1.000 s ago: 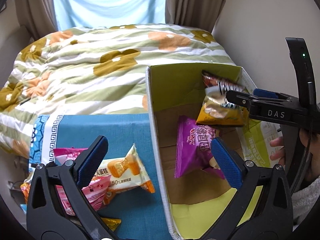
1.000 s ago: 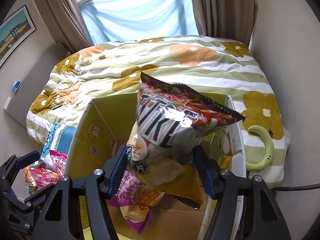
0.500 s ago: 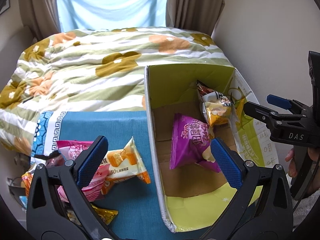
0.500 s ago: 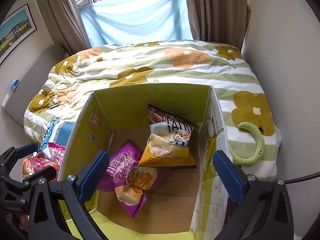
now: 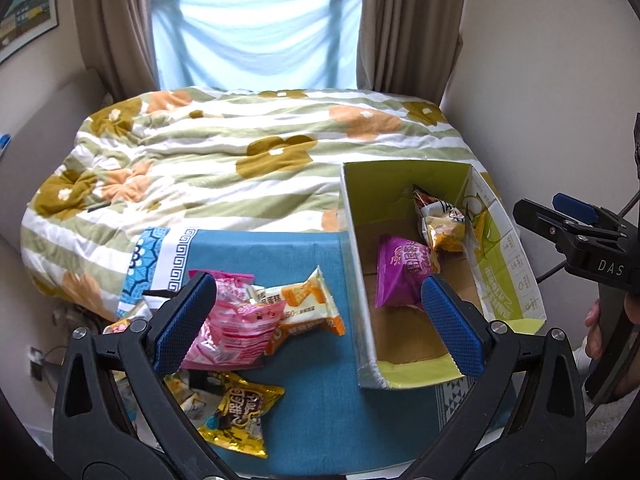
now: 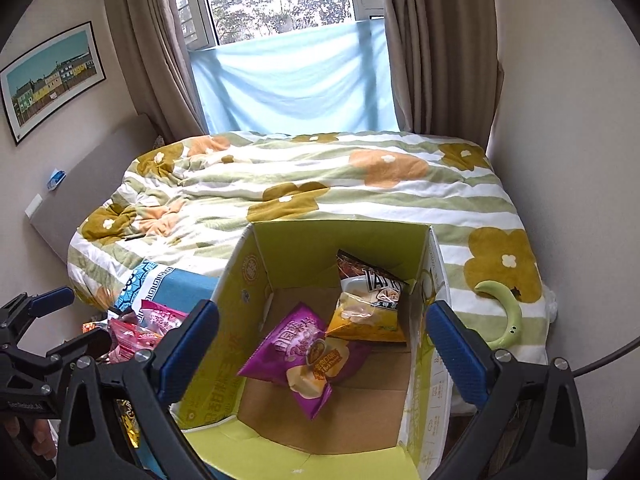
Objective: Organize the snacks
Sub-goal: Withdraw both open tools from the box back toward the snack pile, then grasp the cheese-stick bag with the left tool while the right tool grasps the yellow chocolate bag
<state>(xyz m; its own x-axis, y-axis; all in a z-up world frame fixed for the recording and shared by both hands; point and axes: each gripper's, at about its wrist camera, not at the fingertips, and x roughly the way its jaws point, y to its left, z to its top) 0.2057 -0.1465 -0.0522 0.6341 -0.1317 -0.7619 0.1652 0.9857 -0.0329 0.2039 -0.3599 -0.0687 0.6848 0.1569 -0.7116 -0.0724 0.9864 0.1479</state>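
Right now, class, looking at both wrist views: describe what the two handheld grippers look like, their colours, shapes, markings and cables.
Both the left gripper and right gripper are black plastic clamp-style frames with silver rivets and blue textured pads. The right gripper's body bears white "DAS" lettering, and a thin dark cable trails from it.

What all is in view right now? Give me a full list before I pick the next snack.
box: 1, yellow-green cardboard, open top, on the blue cloth at the bed's foot
purple bag: 1, purple, inside the box, lying on its floor
chip bag: 1, yellow and black, inside the box, near its far right corner
pink bag: 1, pink, on the cloth left of the box
biscuit pack: 1, orange and white, on the cloth beside the pink bag
gold bag: 1, gold, on the cloth, nearest the camera
blue cloth: 1, teal, under snacks and box
quilt: 1, green stripes with flowers, on the bed
green ring: 1, pale green, curved, on the quilt right of the box
left gripper: 1, black with blue pads, open, empty
right gripper: 1, same, open, empty, above the box
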